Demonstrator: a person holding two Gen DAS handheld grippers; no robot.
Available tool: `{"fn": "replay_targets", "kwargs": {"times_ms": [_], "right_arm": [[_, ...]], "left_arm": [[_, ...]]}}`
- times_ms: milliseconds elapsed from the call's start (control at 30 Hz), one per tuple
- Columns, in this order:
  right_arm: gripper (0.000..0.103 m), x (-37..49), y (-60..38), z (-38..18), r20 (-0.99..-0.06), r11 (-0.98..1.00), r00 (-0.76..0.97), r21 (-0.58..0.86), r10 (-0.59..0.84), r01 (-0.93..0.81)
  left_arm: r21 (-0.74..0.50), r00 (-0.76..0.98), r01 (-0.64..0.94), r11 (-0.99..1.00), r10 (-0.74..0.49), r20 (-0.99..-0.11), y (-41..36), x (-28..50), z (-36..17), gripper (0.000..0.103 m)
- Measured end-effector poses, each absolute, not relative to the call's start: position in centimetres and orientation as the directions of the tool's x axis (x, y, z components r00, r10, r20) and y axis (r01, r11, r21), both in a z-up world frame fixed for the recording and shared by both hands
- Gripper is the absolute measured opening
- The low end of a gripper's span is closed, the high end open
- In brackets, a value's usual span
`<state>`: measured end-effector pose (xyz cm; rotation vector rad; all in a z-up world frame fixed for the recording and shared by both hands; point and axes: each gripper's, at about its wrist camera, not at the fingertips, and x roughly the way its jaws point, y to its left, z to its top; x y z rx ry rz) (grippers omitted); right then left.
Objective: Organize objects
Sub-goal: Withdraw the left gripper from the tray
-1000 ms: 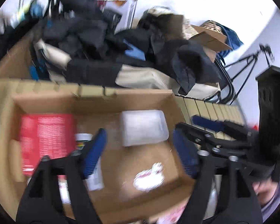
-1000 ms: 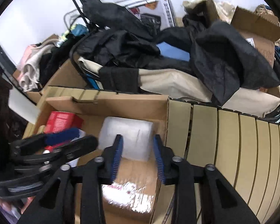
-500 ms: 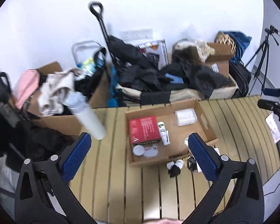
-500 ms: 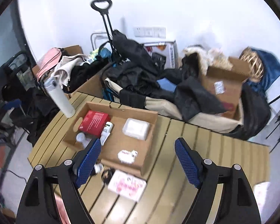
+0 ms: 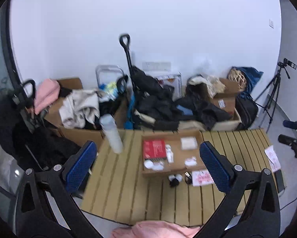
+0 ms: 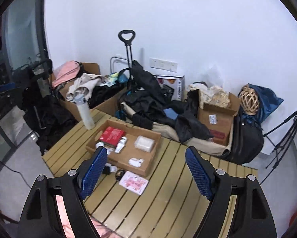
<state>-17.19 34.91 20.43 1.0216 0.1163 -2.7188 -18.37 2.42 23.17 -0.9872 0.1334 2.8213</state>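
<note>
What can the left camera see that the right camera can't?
Only the left wrist view shows the camera on top of the tripod, the other gripper's black tips at the right edge, and papers on the table's far right end. Only the right wrist view shows the glass door and the white bottle's lid sharply. Both show the cardboard tray with the red box, the white bottle and the pink packet.

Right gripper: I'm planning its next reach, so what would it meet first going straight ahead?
Probably the cardboard tray on the slatted table; the open right gripper points at its near edge, though depth is unclear.
</note>
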Motion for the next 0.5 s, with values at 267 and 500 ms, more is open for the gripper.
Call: {"fn": "replay_targets", "kwargs": {"times_ms": [267,500], "right_arm": [[0.084,-19.3,30.5,4.9,-0.734,-0.973,-0.658,0.013,-0.166,0.231],[0.05,-23.5,26.3,-9.5,-0.789,-0.952,-0.554,0.123,-0.266,0.282]], "left_arm": [[0.048,-0.704,-0.343,-0.938,0.223,-0.674,6.4,-21.4,5.1,0.103],[0.067,-0.621,-0.413,-0.908,0.227,-0.75,9.6,-24.4,-11.7,0.088]]}}
